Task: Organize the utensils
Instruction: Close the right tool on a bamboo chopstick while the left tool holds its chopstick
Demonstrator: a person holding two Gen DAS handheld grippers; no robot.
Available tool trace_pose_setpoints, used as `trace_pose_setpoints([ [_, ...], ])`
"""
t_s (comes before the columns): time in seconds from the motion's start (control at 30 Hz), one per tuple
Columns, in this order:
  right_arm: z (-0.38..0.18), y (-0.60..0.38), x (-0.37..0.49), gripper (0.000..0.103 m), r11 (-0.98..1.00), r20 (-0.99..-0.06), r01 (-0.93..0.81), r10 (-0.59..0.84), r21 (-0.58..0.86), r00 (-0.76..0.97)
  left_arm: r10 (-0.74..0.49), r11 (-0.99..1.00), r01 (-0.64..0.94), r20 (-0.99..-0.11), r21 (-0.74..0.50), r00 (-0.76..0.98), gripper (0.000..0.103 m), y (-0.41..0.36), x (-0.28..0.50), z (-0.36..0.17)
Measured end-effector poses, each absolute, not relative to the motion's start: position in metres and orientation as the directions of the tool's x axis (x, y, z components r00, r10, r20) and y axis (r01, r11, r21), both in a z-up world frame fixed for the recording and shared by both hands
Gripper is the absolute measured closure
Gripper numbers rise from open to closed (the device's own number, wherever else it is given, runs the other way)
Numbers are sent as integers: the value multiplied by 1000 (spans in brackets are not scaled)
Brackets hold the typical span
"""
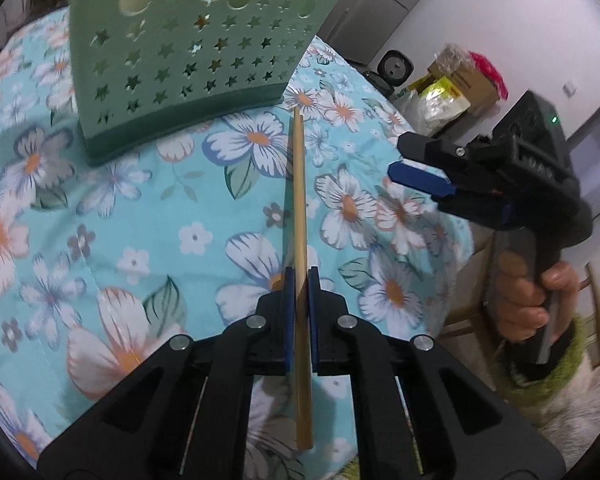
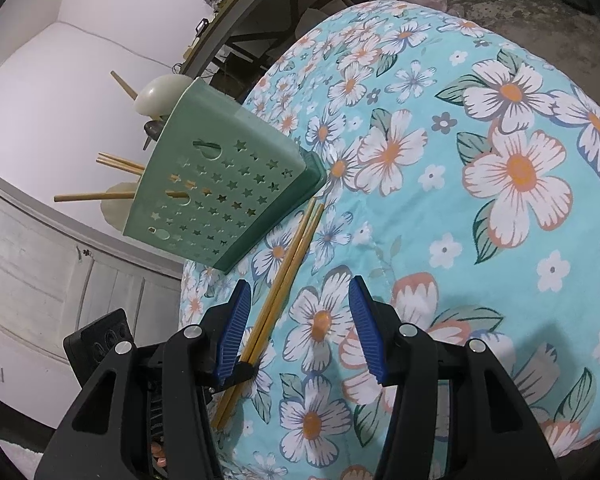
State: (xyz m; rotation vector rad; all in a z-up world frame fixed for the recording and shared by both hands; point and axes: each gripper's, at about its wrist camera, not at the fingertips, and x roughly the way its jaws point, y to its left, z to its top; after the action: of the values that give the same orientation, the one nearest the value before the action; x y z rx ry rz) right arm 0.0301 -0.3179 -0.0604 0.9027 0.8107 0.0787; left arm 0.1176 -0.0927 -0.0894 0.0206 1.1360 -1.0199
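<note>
Green star-cut holder (image 1: 188,52), turquoise cloth (image 1: 100,216) (white-orange flowers).

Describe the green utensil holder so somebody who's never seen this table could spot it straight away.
On the table's turquoise flowered cloth stands the green utensil holder, a plastic box with chopsticks and pale spoons poking out of its top. Two loose chopsticks lie just beside its base. Its star-shaped cutouts set it apart.

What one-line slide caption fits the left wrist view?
Left hand-held gripper shut on wooden chopsticks pointing toward green star-perforated plastic utensil holder on floral tablecloth.
</note>
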Motion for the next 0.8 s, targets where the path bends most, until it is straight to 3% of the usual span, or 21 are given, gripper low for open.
trace_pose_setpoints([
  [0.4,-62,-304,35,52,646,-607,255,407,719,683,-767,542,482,-639,-688,-49,98,-63,125,-105],
  [0.6,-62,-300,37,52,651,-614,254,411,715,674,-847,466,380,-526,-799,-69,98,-48,132,-110],
  [0.8,-62,-291,42,52,658,-621,250,418,710,663,-833,497,357,-550,-791,-57,98,-45,134,-115],
])
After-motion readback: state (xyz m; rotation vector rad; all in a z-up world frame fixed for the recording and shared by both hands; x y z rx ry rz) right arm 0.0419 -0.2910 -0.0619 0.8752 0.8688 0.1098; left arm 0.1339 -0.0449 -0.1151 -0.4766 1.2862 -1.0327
